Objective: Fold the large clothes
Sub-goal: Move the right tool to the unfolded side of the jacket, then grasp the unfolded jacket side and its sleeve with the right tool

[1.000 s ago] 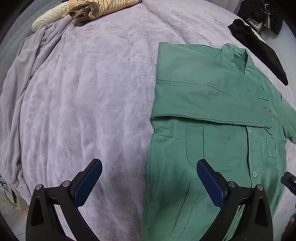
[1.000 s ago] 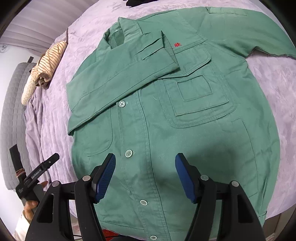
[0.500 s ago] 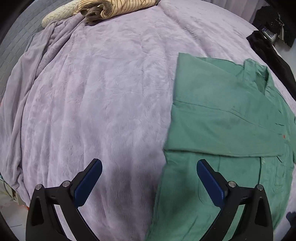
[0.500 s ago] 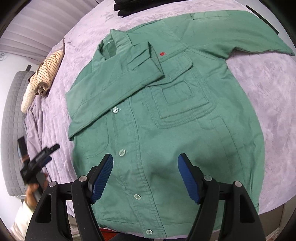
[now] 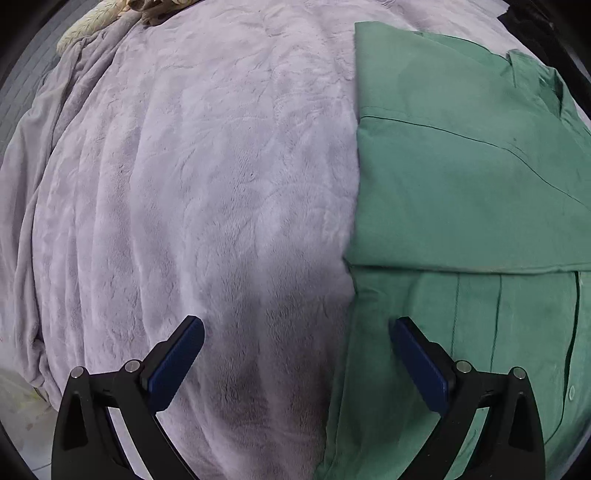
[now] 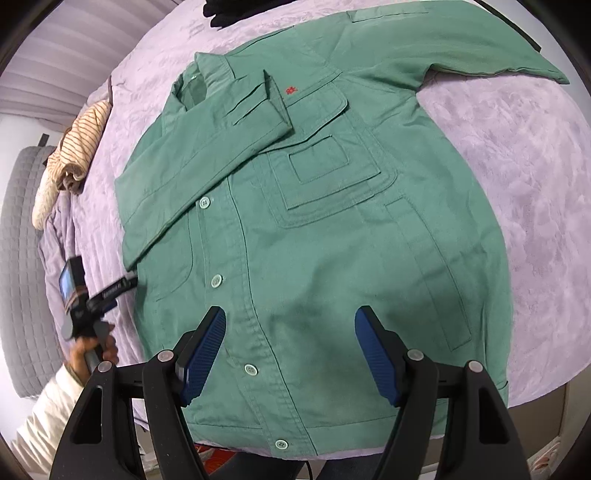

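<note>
A green button-up jacket (image 6: 325,236) lies front up on a lilac blanket (image 6: 517,155). One sleeve (image 6: 207,155) is folded across its chest; the other sleeve (image 6: 480,48) stretches out flat at the top right. My right gripper (image 6: 290,332) hangs open above the lower front of the jacket, holding nothing. My left gripper (image 5: 295,343) is open low over the blanket, straddling the jacket's side edge (image 5: 351,295) just below the folded sleeve (image 5: 461,192). In the right wrist view the left gripper (image 6: 110,291) shows in a hand beside the jacket's left edge.
A striped folded garment (image 6: 81,144) and a cream pillow (image 6: 44,199) lie at the far end of the bed. Dark clothing (image 6: 229,9) sits beyond the collar. A grey quilted headboard (image 6: 22,266) borders the left side. A light sleeve (image 6: 40,424) covers the forearm.
My left gripper has dropped lower and come in at the jacket's side edge, which now looks much larger. My right gripper has drifted across the jacket front, still open.
</note>
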Motion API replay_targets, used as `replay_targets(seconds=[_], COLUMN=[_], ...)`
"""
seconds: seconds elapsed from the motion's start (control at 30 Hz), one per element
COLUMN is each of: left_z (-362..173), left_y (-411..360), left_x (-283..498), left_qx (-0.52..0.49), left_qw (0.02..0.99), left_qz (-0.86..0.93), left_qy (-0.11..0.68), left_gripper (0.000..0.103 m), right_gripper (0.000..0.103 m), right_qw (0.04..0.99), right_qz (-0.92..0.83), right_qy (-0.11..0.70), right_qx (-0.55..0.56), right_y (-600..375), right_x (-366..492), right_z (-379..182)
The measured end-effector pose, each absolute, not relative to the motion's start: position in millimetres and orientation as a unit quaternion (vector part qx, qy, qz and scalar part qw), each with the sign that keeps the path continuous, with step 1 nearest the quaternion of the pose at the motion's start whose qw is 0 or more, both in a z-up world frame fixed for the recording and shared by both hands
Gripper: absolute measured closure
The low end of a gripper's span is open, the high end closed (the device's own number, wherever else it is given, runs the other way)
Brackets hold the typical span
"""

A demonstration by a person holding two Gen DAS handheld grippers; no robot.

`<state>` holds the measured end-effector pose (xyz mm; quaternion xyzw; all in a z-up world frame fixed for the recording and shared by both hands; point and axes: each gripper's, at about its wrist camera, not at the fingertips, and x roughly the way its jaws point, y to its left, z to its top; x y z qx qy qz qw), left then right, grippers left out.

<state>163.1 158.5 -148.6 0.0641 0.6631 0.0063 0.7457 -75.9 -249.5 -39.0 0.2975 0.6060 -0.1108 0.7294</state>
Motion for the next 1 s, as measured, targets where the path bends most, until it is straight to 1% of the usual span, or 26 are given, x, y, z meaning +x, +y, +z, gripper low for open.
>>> replay_targets(seconds=[0.17, 0.27, 0.37, 0.4, 0.6, 1.0], left_z=[-124.6, -110.2, -97.2, -93.8, -80.1, -56.5], left_y=[138.7, 119.2, 94.2, 86.1, 27.7, -78.7], left_x=[140.2, 131.2, 125.9, 125.7, 120.7, 91.9], left_qx=[0.064, 0.071, 0.078, 0.079, 0.105, 0.142], left_qw=[0.753, 0.758, 0.761, 0.761, 0.759, 0.748], left_qz=[-0.018, -0.039, -0.057, -0.064, -0.102, -0.163], left_qy=[0.654, 0.647, 0.642, 0.641, 0.635, 0.628], left_gripper=[0.001, 0.001, 0.001, 0.001, 0.001, 0.001], right_gripper=[0.027, 0.023, 0.023, 0.021, 0.017, 0.014], right_qw=[0.734, 0.741, 0.747, 0.747, 0.743, 0.738], right_qz=[-0.108, -0.104, -0.101, -0.101, -0.102, -0.102], right_qy=[0.588, 0.572, 0.551, 0.546, 0.521, 0.485], right_qx=[0.322, 0.335, 0.359, 0.366, 0.407, 0.457], right_y=[-262.1, -272.2, -288.7, -294.4, -331.6, -395.2], right_x=[-73.1, -72.0, -72.5, -72.3, -75.5, -87.3], right_z=[-39.5, -37.5, -35.9, -35.9, -40.1, -47.7])
